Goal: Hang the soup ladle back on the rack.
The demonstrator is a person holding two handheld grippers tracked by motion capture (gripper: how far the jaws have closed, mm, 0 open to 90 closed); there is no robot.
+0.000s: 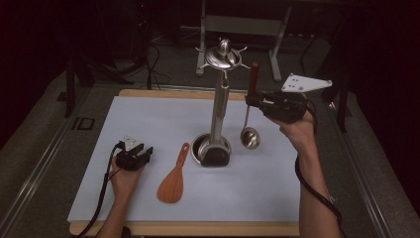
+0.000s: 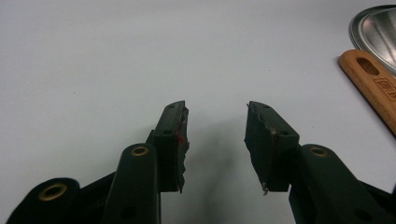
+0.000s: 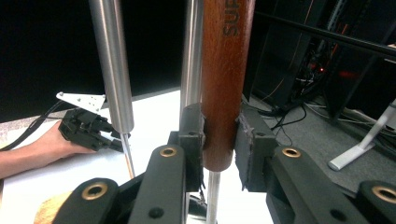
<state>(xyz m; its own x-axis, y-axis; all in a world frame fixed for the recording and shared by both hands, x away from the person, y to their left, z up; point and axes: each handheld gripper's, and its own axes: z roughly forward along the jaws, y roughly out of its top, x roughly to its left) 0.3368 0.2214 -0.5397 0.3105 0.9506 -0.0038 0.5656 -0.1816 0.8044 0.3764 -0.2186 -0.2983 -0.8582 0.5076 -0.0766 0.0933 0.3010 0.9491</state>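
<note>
from above, a wooden spatula [image 1: 173, 181] lies flat on the white table [image 1: 148, 119] near the left gripper [image 1: 141, 154], while the right gripper [image 1: 253, 101] holds a ladle [image 1: 249, 130] upright beside the steel rack [image 1: 219, 106]. left gripper view: jaws apart over bare table, nothing between them. right gripper view: pads [image 3: 194, 135] pinch the ladle's brown handle [image 3: 225, 79].

Dark reddish-brown wooden handle of the steel ladle [image 3: 227, 79]: dark capitals "SUF" run lengthwise along it, cut off by the top edge of the right gripper view; the rest of the word is out of frame.

Light wooden handle of the flat rice spatula [image 2: 373, 88]: small framed stamp just past the hanging slot, letters too blurred to read.

Grey floor left of the table [image 1: 82, 123]: dark marking that reads like "ID".
</note>
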